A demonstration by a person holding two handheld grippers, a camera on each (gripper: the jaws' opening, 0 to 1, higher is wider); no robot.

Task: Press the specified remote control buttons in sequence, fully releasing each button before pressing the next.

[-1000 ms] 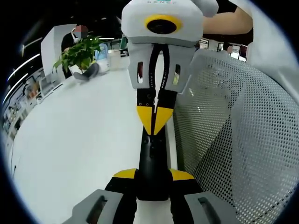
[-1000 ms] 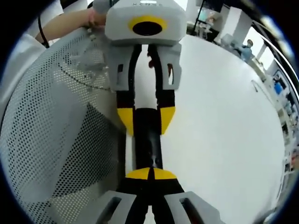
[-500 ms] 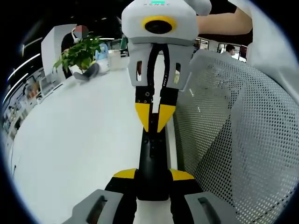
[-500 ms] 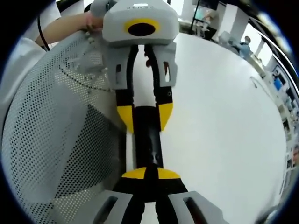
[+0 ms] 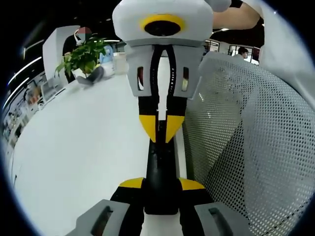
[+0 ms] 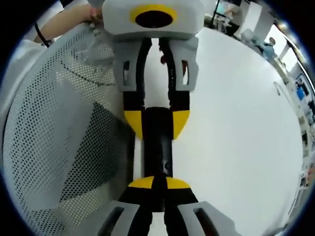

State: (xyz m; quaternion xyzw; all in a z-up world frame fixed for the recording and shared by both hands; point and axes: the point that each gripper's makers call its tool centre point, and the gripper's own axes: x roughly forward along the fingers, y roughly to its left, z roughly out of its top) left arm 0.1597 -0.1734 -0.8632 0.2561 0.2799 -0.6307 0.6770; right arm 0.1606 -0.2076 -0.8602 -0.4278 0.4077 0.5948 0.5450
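1. Left gripper clamps one end of the black remote, steadying it over the white table.
2. Right gripper, jaws closed together, tips on the remote's buttons to press.
3. Mesh basket sits alongside.

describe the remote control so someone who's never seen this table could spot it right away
On the white table, beside the white mesh basket, lies the remote control: a slim black bar clamped between the left gripper. The right gripper meets its far end. Nothing else here is black and slender.
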